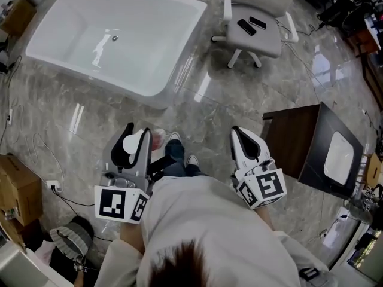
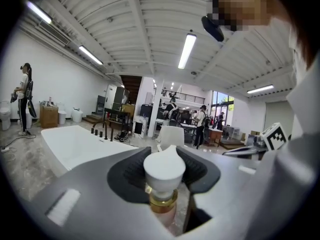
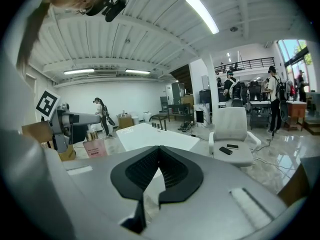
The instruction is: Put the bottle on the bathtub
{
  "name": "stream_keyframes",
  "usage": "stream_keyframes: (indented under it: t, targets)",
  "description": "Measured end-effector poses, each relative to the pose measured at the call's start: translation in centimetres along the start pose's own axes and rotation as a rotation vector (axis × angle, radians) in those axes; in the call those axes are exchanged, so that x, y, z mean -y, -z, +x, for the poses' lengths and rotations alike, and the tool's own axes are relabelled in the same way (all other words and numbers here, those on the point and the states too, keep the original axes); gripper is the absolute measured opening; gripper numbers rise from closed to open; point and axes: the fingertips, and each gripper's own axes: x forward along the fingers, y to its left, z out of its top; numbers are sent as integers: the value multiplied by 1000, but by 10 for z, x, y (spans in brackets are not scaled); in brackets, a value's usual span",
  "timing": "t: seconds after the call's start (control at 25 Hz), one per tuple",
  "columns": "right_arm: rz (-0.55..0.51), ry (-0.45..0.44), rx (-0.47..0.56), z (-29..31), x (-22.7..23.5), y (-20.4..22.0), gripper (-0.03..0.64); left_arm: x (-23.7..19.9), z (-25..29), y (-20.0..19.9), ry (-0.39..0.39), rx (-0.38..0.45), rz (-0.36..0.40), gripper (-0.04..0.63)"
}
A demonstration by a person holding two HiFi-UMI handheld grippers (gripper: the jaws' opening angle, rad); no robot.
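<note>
**Bottle in left tongs, not at the tub yet**

Head view: the left gripper (image 1: 136, 145) is held low in front of the body with the pink bottle (image 1: 157, 138) at its jaws, roughly upright. My read: upright so it can go down base-first. The bathtub (image 1: 191, 37) is ahead and well apart from the bottle, with bare marble floor (image 1: 203, 109) between them. The rim looks like the drop target, and placement hasn't started. The right gripper (image 1: 245, 142) is off to the side near the dark cabinet (image 1: 293, 139), clear of the bottle, probably parked since one gripper is enough for this carry.

Left gripper view: the jaws are closed on the bottle just below the white cap (image 2: 164, 169), with the gold collar (image 2: 162, 201) sitting between the black pads (image 2: 130, 176). Gripping at the neck leaves the base free to set down, and the collar likely stops it slipping. The tub is ahead and to the left.

Right gripper view: the jaws are together with the pads meeting and nothing between them, so this gripper is empty. The bottle shows at left, hanging from the other gripper. The office chair (image 3: 231, 134) stands right of the tub, out of the way.
</note>
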Motion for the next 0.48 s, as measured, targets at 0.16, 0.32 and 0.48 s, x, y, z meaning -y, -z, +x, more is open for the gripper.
stream_keyframes:
  t: [0.16,0.32,0.48]
  targets:
    - [-6,28,24,32,-2,-22,-2,-20,26,-6,42,-6,26,199]
    - [-1,67,30,53,-2,-27,-2,-40,45,-13,80,0,28,199]
    - [8,99,33,65,-3,-31,-2,-53,55,-19,116,0,31,199]
